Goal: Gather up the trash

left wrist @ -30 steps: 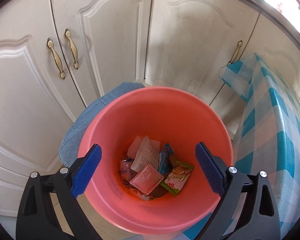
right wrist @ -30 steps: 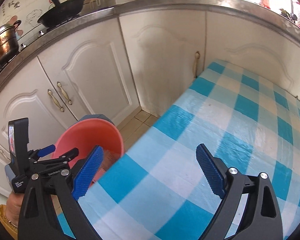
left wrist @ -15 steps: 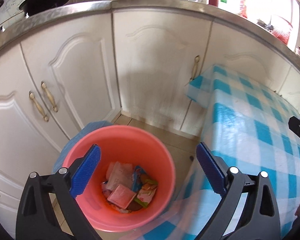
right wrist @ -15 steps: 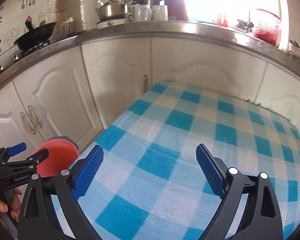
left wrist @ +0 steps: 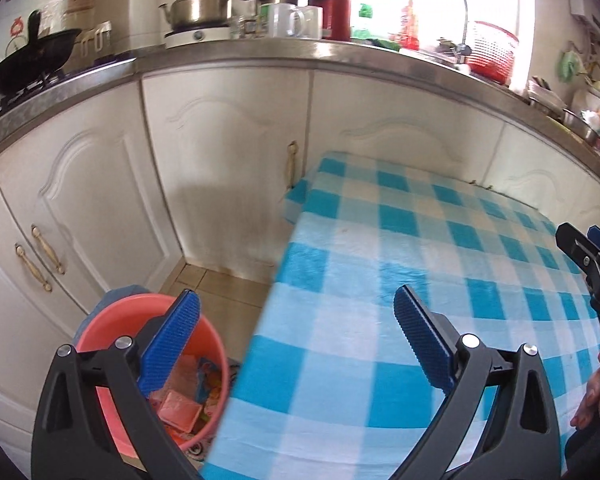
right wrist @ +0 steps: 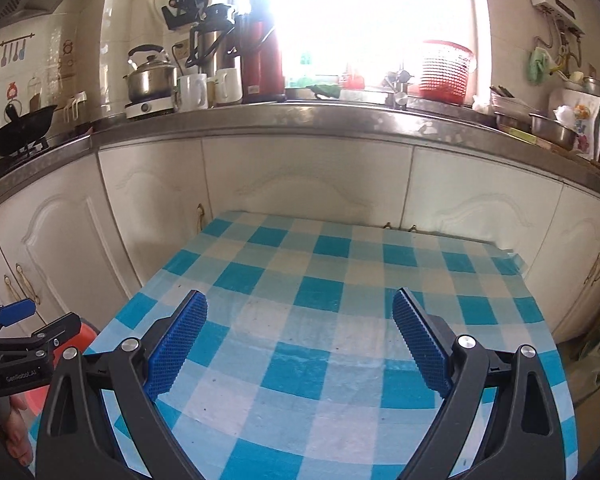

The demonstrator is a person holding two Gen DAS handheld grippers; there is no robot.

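left wrist view: pink bucket (left wrist: 100, 320) holds crumpled wrappers (left wrist: 180, 404); both tongs (left wrist: 296, 340) (right wrist: 300, 340) released, empty.

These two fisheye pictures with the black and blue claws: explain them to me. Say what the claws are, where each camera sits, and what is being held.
Each claw is a hand-held two-finger gripper with a camera looking along its fingers. The left wrist view shows the left gripper, open and empty, above a pink bucket of wrappers on the floor beside the table. The right wrist view shows the right gripper, also open and empty, over the blue checked tablecloth, where I see no trash. A person's hand grips the left tool's handle.
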